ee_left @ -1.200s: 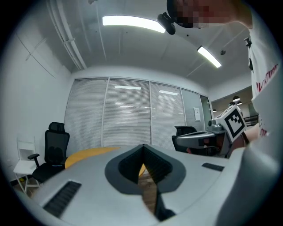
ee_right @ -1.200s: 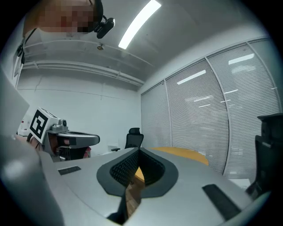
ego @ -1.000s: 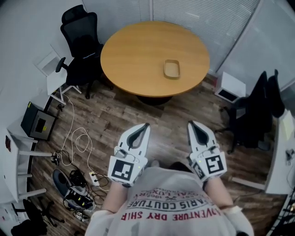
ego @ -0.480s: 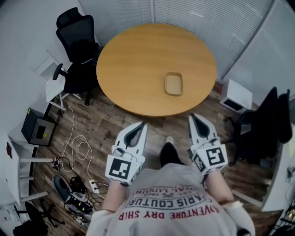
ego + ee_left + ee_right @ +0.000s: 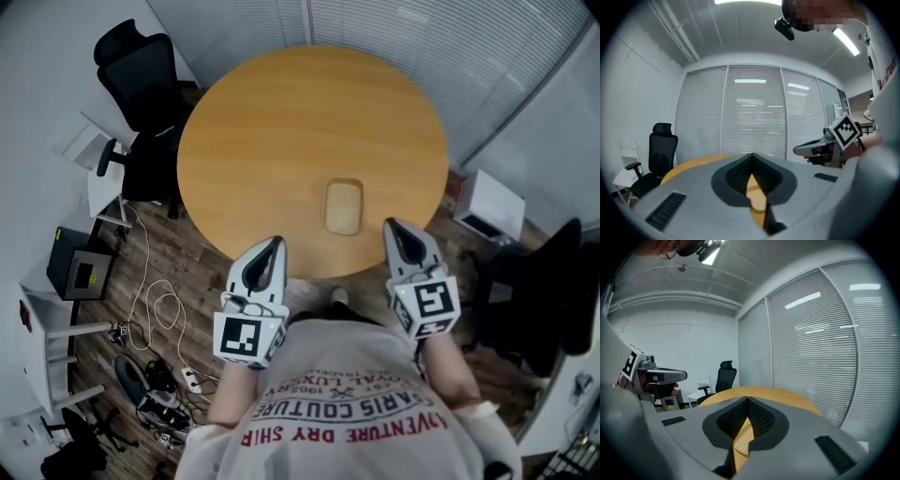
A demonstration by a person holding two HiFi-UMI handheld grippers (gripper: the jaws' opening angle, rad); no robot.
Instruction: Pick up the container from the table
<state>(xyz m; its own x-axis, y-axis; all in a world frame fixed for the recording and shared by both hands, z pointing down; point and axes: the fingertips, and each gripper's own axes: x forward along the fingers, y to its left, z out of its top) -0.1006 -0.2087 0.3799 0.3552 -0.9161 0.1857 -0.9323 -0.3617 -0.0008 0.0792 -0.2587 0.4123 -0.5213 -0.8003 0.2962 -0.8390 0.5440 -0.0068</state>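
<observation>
Since a second ago the person has closed in on the round wooden surface (image 5: 281, 112). Its near edge, then well ahead of both tools, now lies under their tips, and the container (image 5: 343, 207) sits lower in the head view.

Nearest the camera is the person's white printed shirt (image 5: 347, 403). Just ahead of it, each hand holds a tool level and pointing forward. The left tool (image 5: 273, 242) has its jaws together: in its own view the two grey jaws meet at the tip, with only the wooden top seen through the gap behind them. The right tool (image 5: 392, 225) is likewise closed, tips meeting, nothing between them. Each tool shows at the side of the other's view, marker cube facing outward.

The container, a shallow tan rounded-rectangle tray, lies flat on the surface close to the near edge. It is just beyond the tool tips and between their two lines, nearer the right tool and touching neither. The rest of the top is bare wood.

On the floor to the left lie white cables (image 5: 155, 305). A black office chair (image 5: 141, 80) stands at the far left of the surface. Behind everything runs a wall of closed grey blinds (image 5: 412, 37).
</observation>
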